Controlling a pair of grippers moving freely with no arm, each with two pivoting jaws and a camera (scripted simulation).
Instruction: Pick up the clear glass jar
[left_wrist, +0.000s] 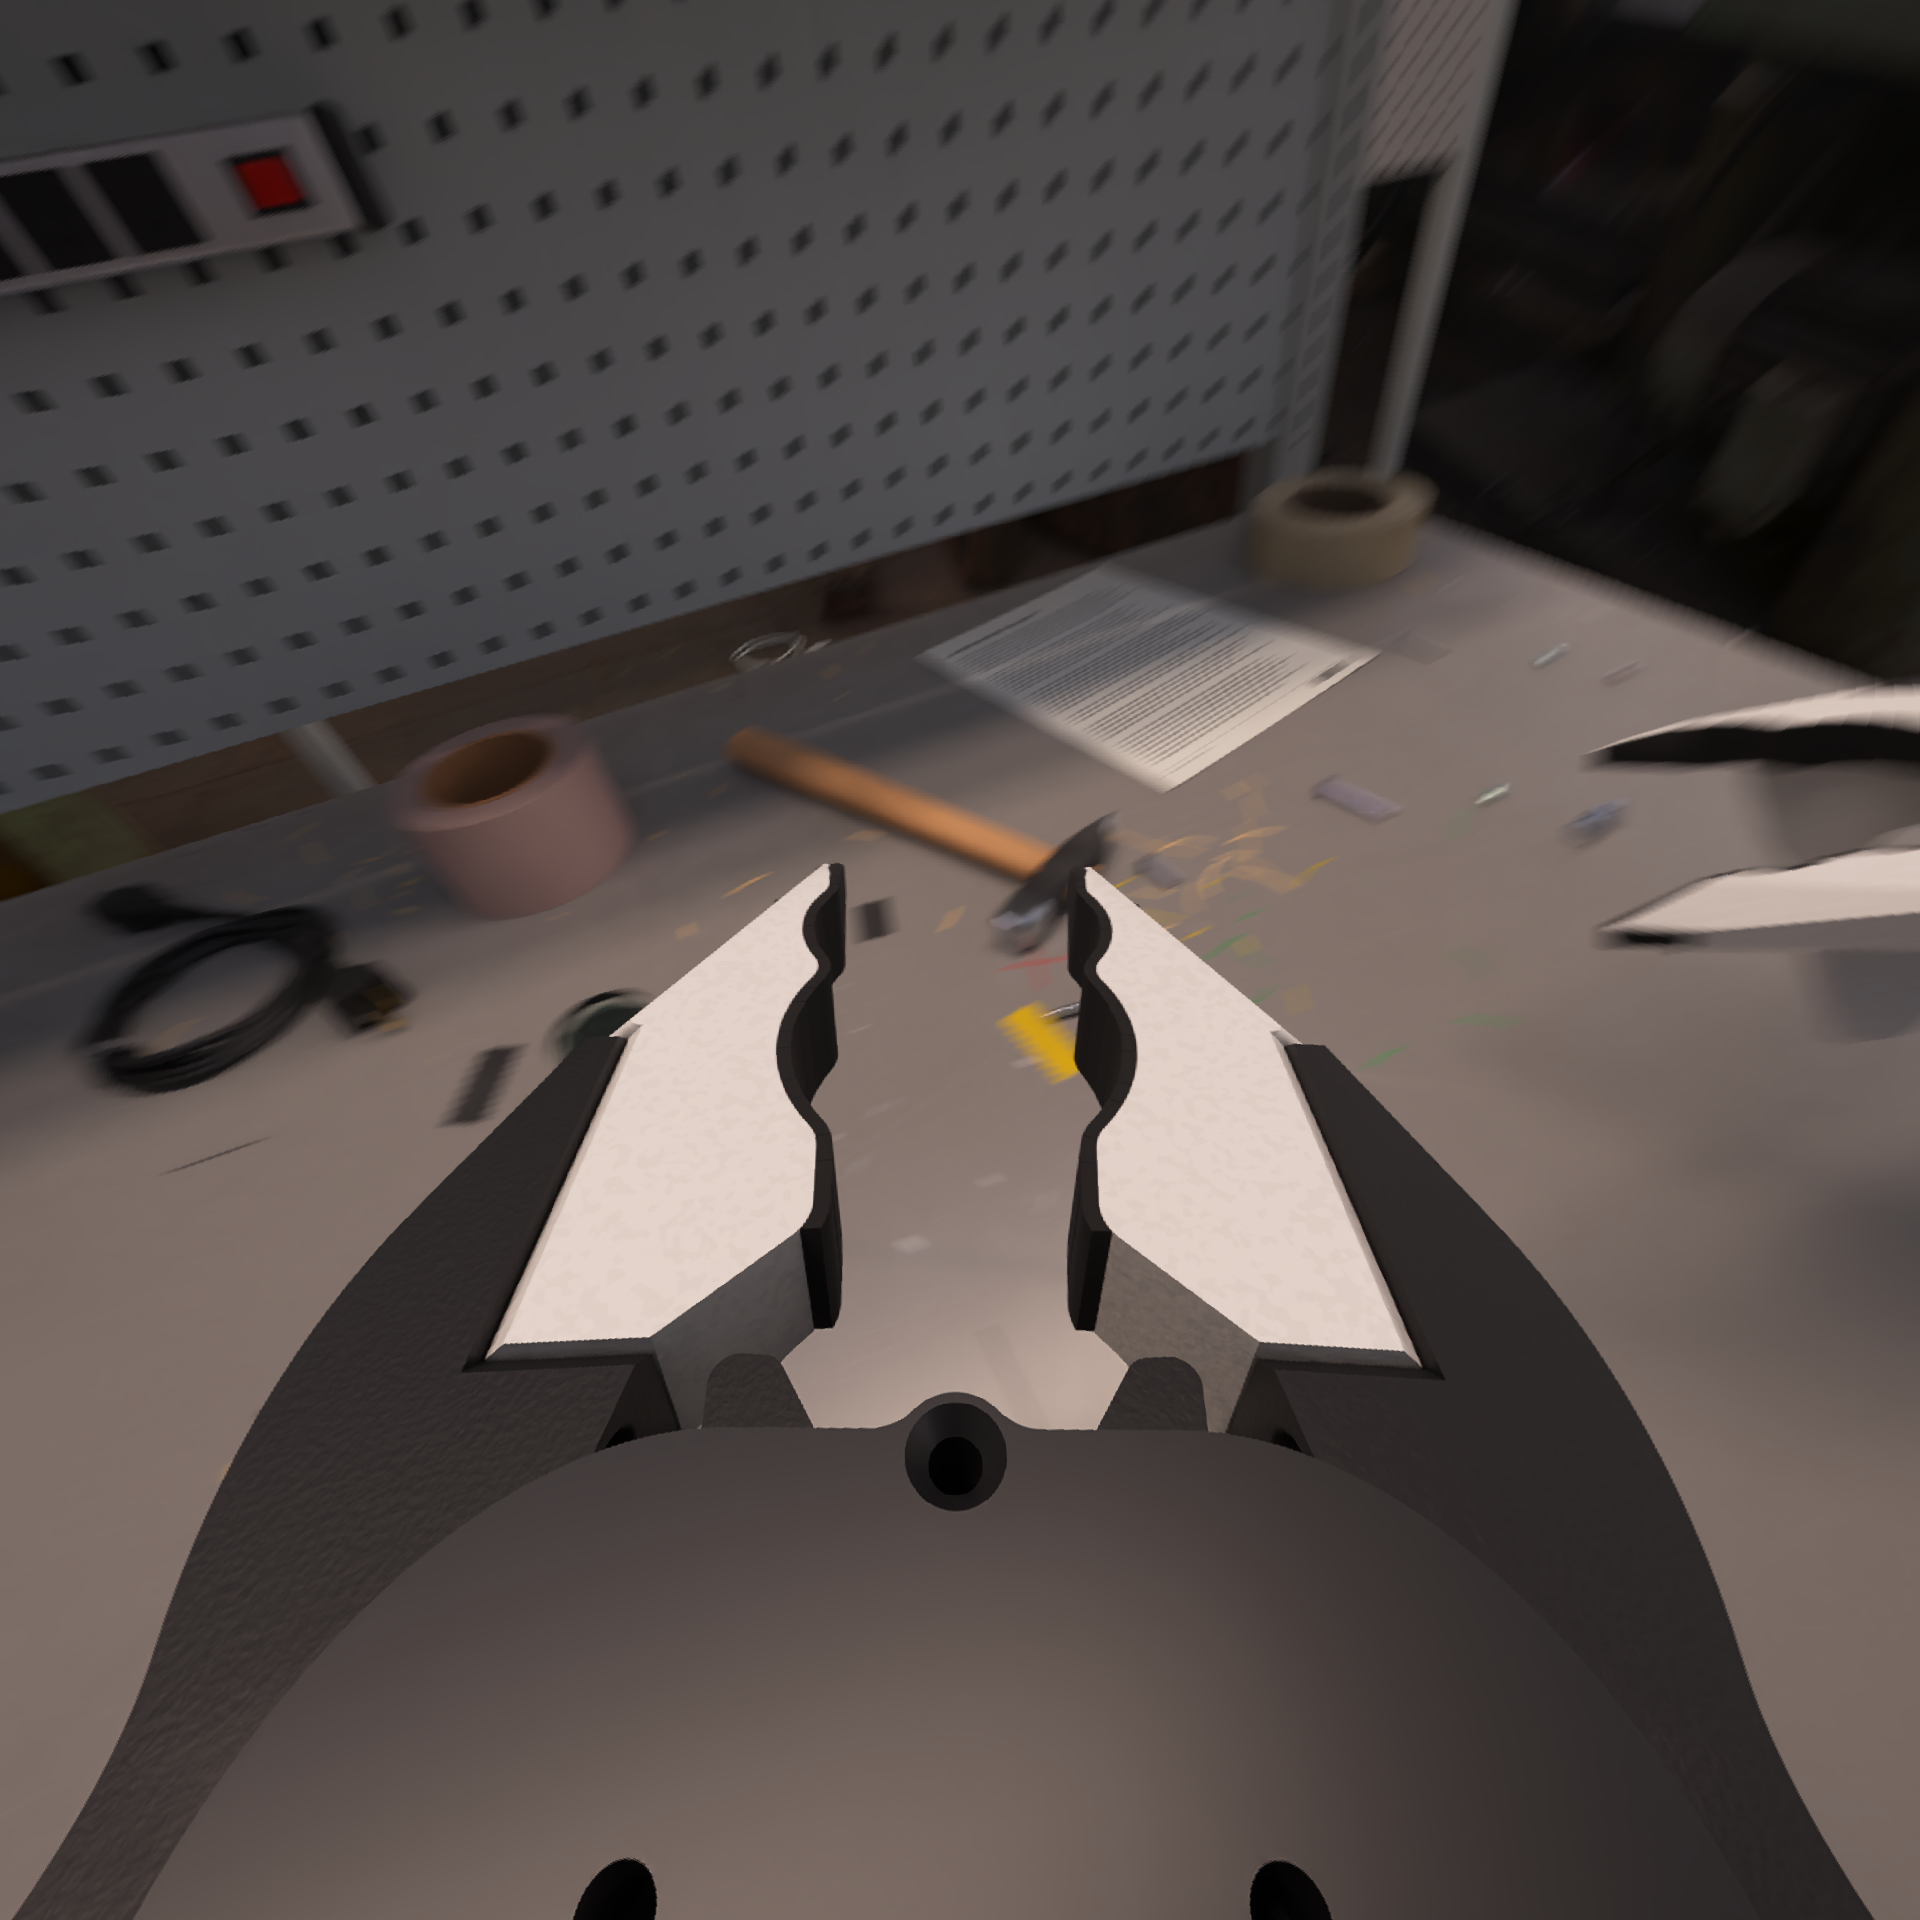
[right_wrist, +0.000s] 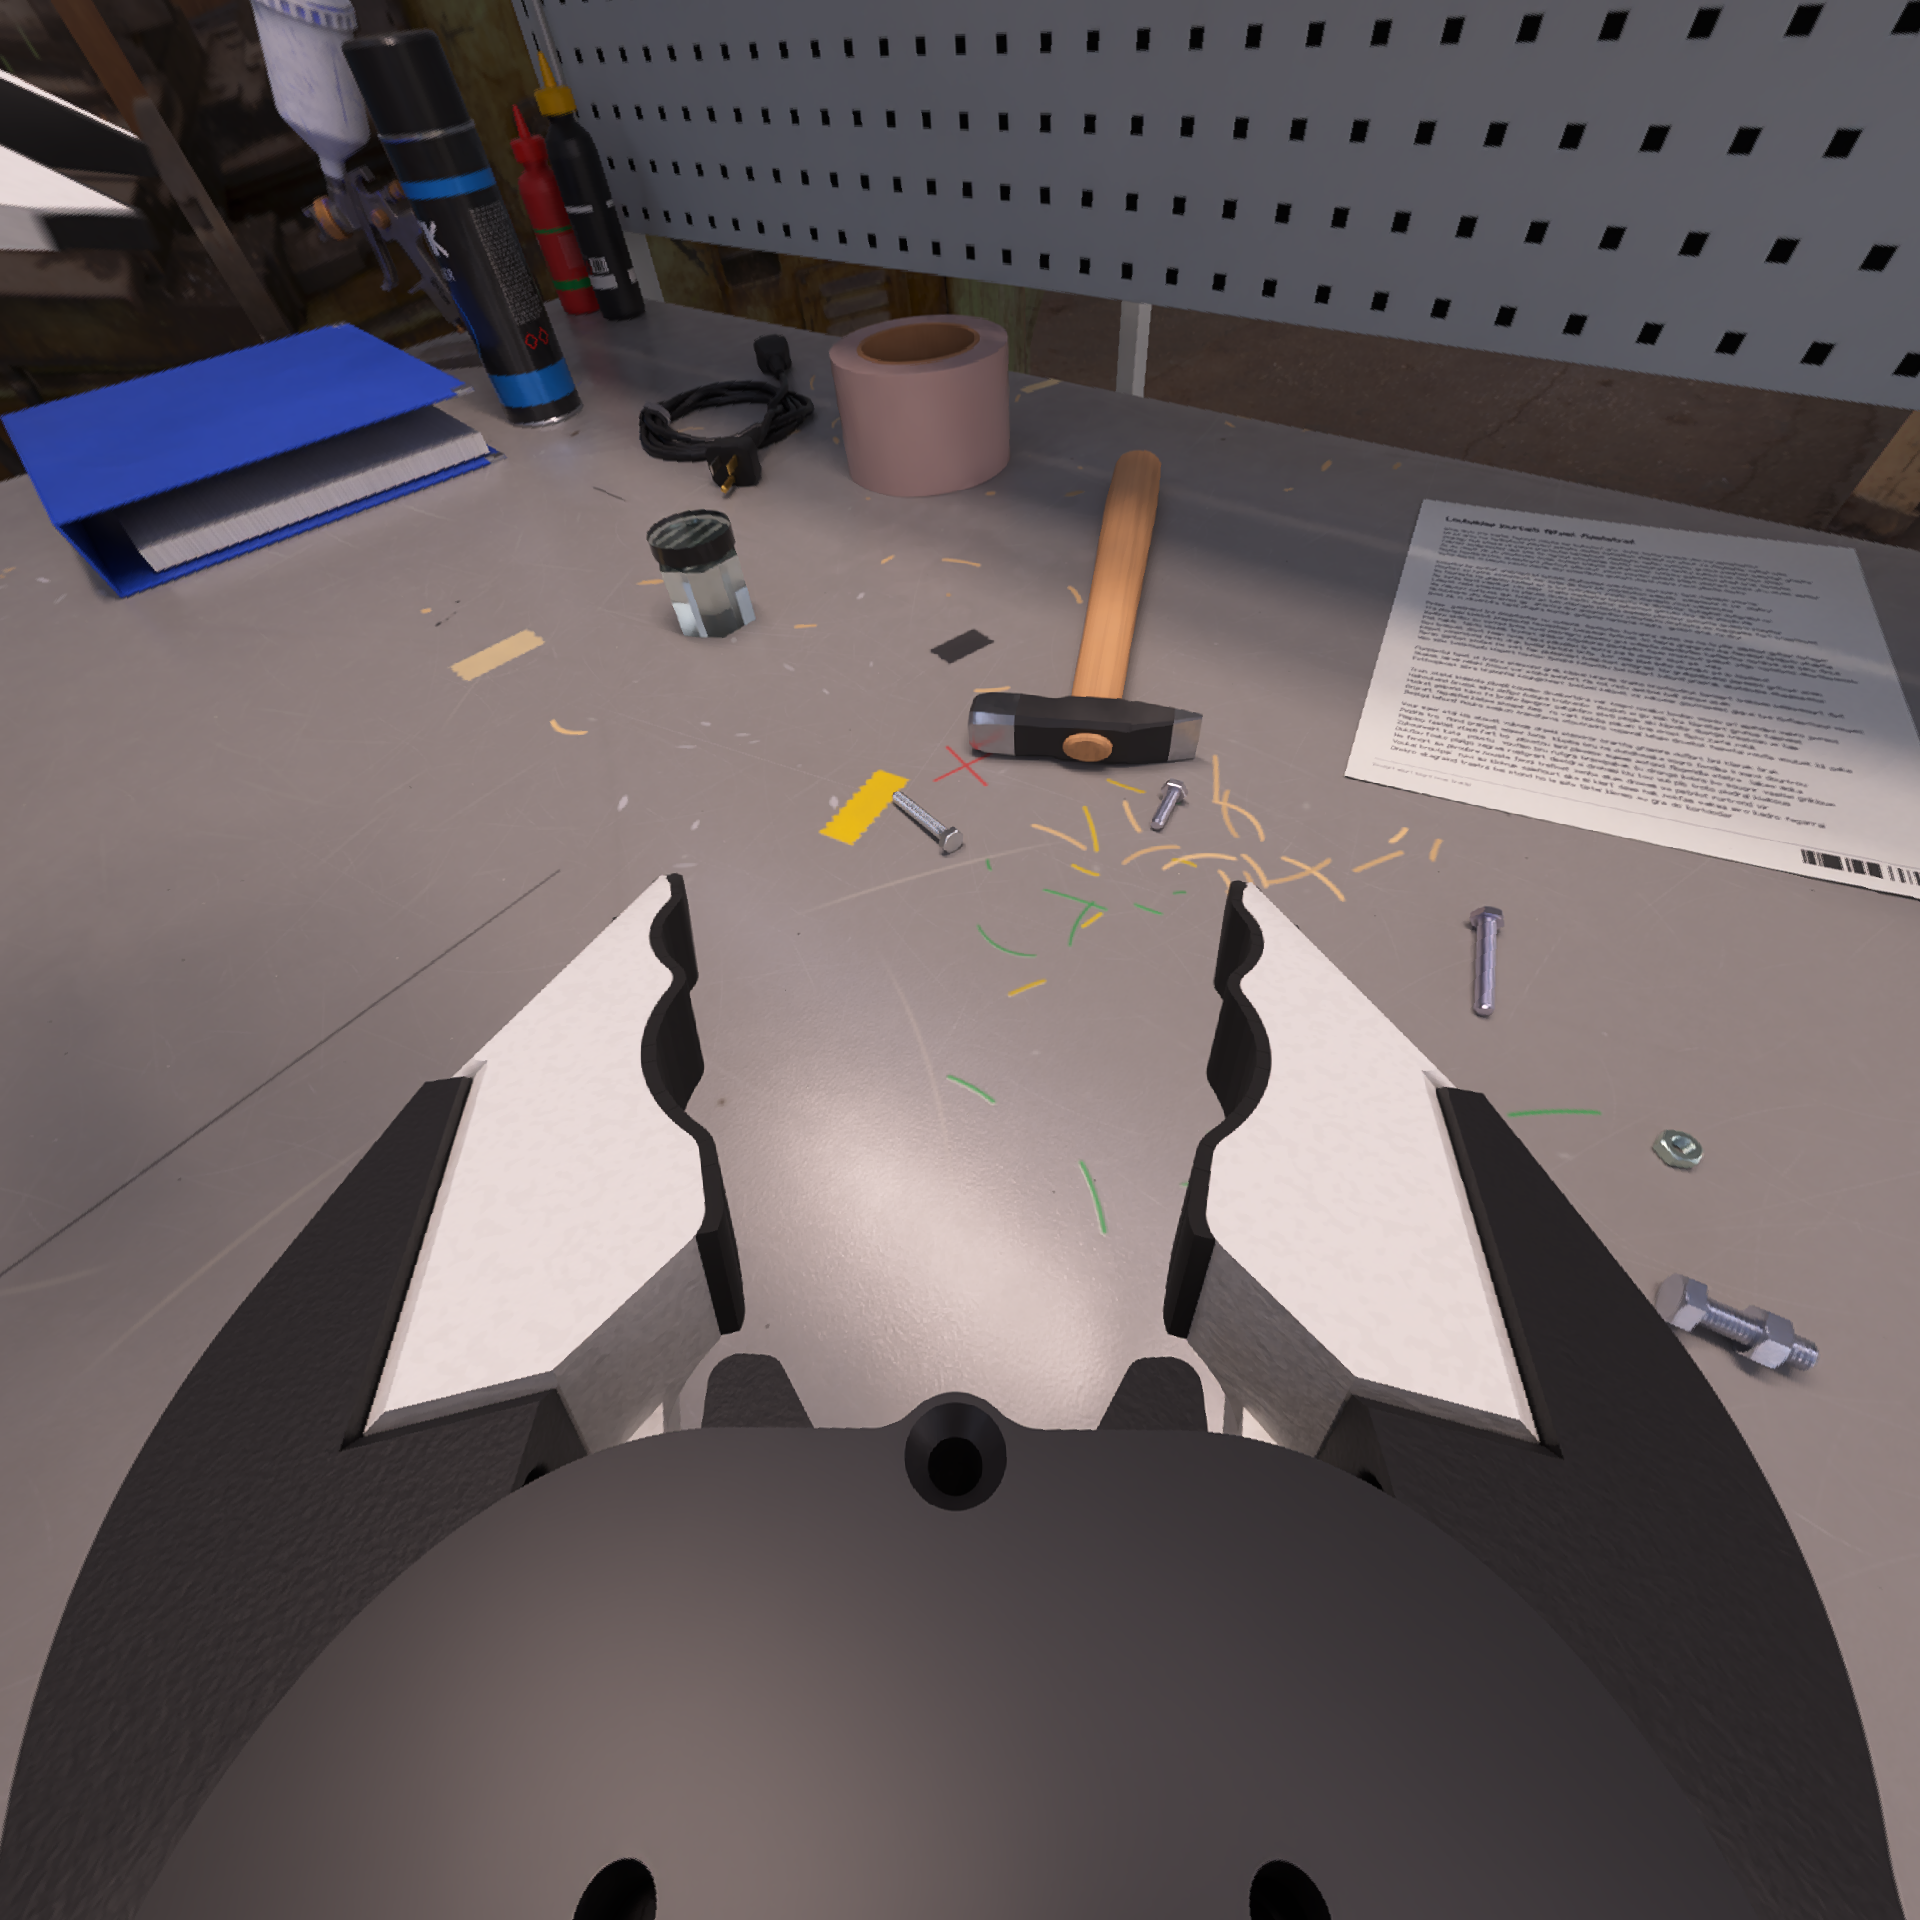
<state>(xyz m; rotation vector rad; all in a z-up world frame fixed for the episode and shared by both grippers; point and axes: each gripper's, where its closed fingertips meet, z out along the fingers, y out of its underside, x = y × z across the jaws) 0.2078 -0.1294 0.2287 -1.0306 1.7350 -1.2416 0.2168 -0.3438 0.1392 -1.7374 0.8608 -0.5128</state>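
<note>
The clear glass jar with a black lid stands upright on the grey workbench, far ahead and to the left of my right gripper. The right gripper is wide open and empty, low over the bench. In the blurred left wrist view, a dark round shape peeks from behind my left finger; it may be the jar's lid. My left gripper is open with a narrower gap and holds nothing. The right gripper's fingers show at that view's right edge.
A hammer lies ahead of the right gripper. A pink tape roll and a black cable sit behind the jar. A blue binder, spray can and bottles stand far left. A paper sheet, bolts and a nut lie to the right. A pegboard backs the bench.
</note>
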